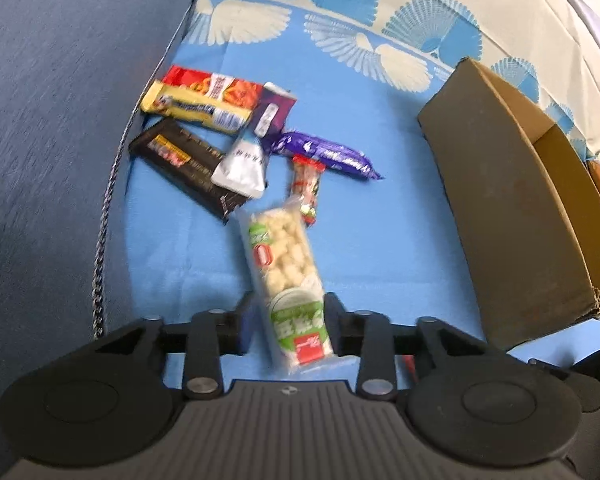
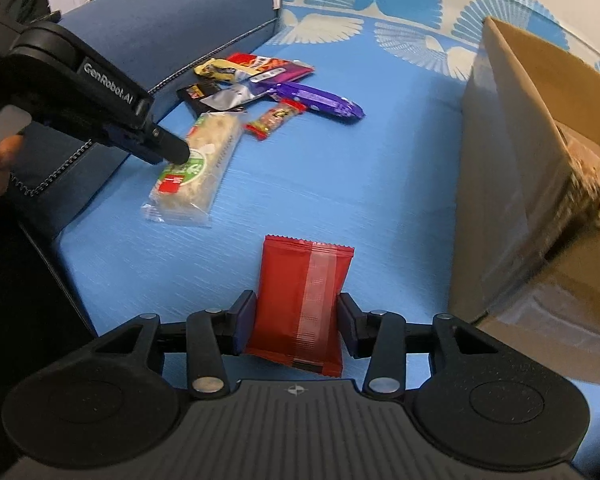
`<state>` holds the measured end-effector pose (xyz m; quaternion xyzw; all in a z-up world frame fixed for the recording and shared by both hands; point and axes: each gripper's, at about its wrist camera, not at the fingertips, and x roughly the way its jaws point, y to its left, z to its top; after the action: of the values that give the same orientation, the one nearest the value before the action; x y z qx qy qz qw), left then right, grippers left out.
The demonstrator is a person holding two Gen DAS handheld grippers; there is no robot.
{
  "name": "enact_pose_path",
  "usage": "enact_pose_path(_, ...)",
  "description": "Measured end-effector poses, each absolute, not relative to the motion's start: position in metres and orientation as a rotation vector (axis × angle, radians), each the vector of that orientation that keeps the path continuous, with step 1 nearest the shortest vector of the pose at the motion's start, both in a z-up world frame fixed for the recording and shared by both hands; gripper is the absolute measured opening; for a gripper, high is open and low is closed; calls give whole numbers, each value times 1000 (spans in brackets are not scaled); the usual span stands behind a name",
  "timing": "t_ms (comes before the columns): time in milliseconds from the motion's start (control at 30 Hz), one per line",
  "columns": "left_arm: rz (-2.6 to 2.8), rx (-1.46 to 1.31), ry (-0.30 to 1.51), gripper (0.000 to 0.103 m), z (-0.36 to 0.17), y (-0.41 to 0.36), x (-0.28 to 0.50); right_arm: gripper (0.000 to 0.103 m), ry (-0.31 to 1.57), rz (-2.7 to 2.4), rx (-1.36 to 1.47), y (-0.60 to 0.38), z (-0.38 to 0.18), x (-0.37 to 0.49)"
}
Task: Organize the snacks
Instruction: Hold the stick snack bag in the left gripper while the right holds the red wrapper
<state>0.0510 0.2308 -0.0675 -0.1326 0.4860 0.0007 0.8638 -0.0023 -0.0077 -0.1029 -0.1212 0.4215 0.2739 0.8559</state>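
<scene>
Between the right claw (image 2: 295, 320) pads, a pinched red packet (image 2: 300, 300); its label hidden.

**Materials and Surfaces**

The blue sheet (image 2: 340, 184) is matt woven cloth with a fine texture. The cardboard box (image 1: 512, 208) is matt brown paperboard, frayed at one corner. The red packet (image 2: 300, 304) is glossy plastic film. The rice-puff bar (image 1: 287, 276) has a clear shiny wrapper. The silver sachet (image 1: 241, 168) looks like foil. The sofa arm (image 1: 59, 120) is rough blue fabric.
</scene>
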Motion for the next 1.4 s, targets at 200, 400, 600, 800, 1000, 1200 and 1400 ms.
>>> enact_pose_path(200, 8, -240, 1047, 50, -75, 222, 64, 48, 893, 574, -245, -14, -106, -1)
enact_pose_path(400, 33, -160, 1091, 60, -85, 209, 75, 49, 883, 585, -274, -14, -108, -4)
enact_pose_path(600, 49, -95, 1144, 42, -94, 202, 79, 49, 874, 581, -273, -16, -107, -5)
enact_pose_path(800, -8, -130, 1109, 40, -87, 204, 70, 45, 847, 583, -301, -12, -106, -9)
enact_pose_path(1000, -162, -160, 1206, 40, -89, 198, 62, 45, 819, 555, -292, -15, -101, -10)
enact_pose_path(1200, -185, -94, 1248, 40, -95, 183, 60, 45, 853, 547, -300, -14, -107, -8)
enact_pose_path(1400, -194, -83, 1252, 41, -96, 181, 63, 46, 857, 548, -292, -15, -108, -7)
